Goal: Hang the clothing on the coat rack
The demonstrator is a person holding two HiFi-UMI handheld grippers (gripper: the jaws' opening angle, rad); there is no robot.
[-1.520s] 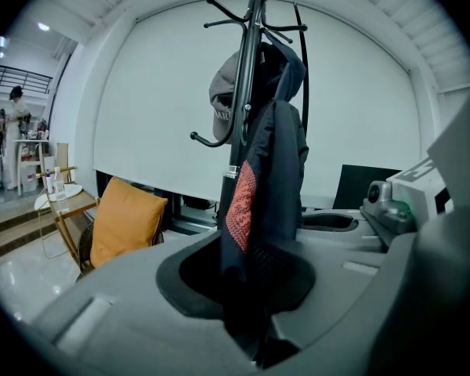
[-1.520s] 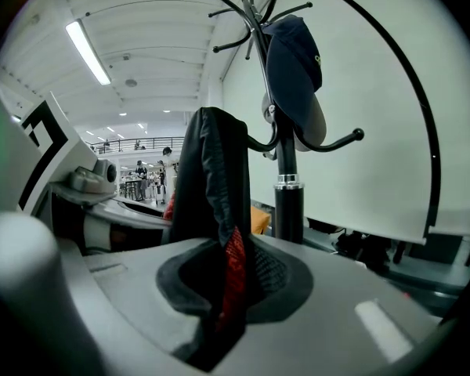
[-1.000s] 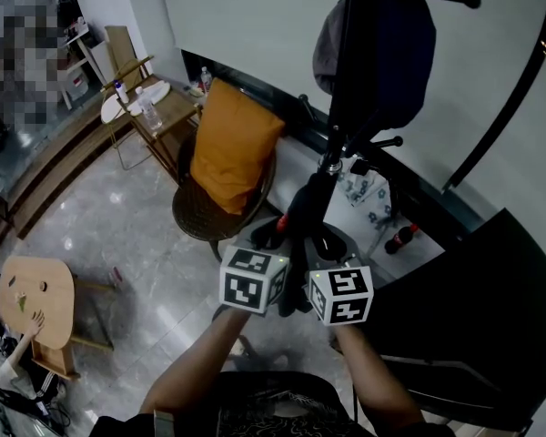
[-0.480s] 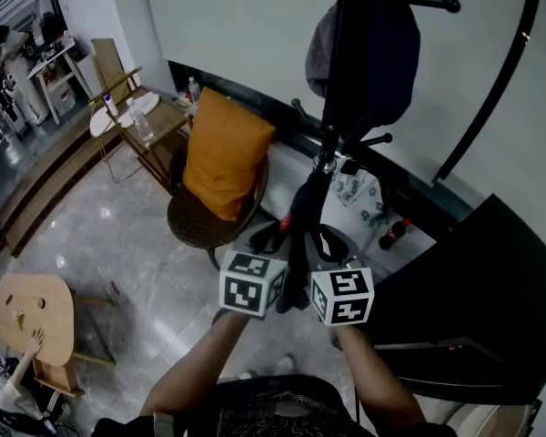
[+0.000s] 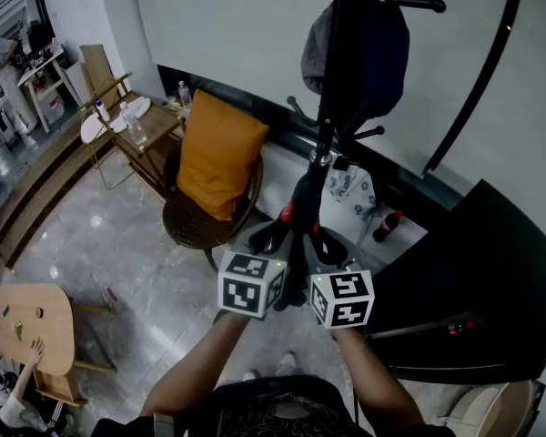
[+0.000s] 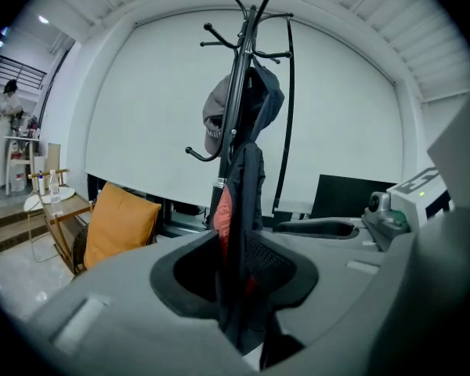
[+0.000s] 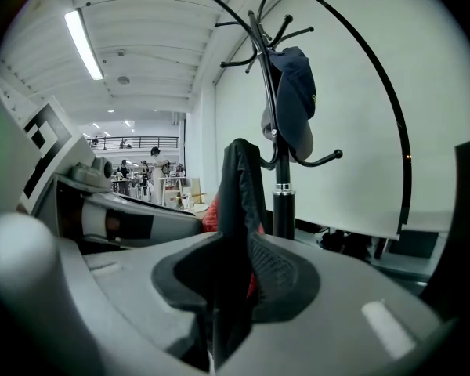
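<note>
A black garment with red lining [image 5: 302,215] is stretched upward in front of the black coat rack [image 5: 335,80]. My left gripper [image 5: 271,273] and right gripper [image 5: 320,279] sit side by side below the rack, each shut on the garment's lower part. The left gripper view has the cloth [image 6: 241,210] pinched in the left gripper [image 6: 236,292], with the rack [image 6: 239,77] behind it. Likewise the right gripper [image 7: 231,304] clamps the cloth [image 7: 239,198] beside the pole [image 7: 280,202]. A dark cap [image 5: 369,48] hangs on an upper hook.
A wicker chair with an orange cushion [image 5: 214,153] stands left of the rack. A side table with bottles [image 5: 132,121] is farther left, a wooden stool [image 5: 32,321] at lower left. A black curved lamp arm [image 5: 473,89] and a black cabinet [image 5: 478,280] are on the right.
Both grippers keep their hold on the garment and stay close together. The rack and chair have shifted slightly left and down in the head view.
</note>
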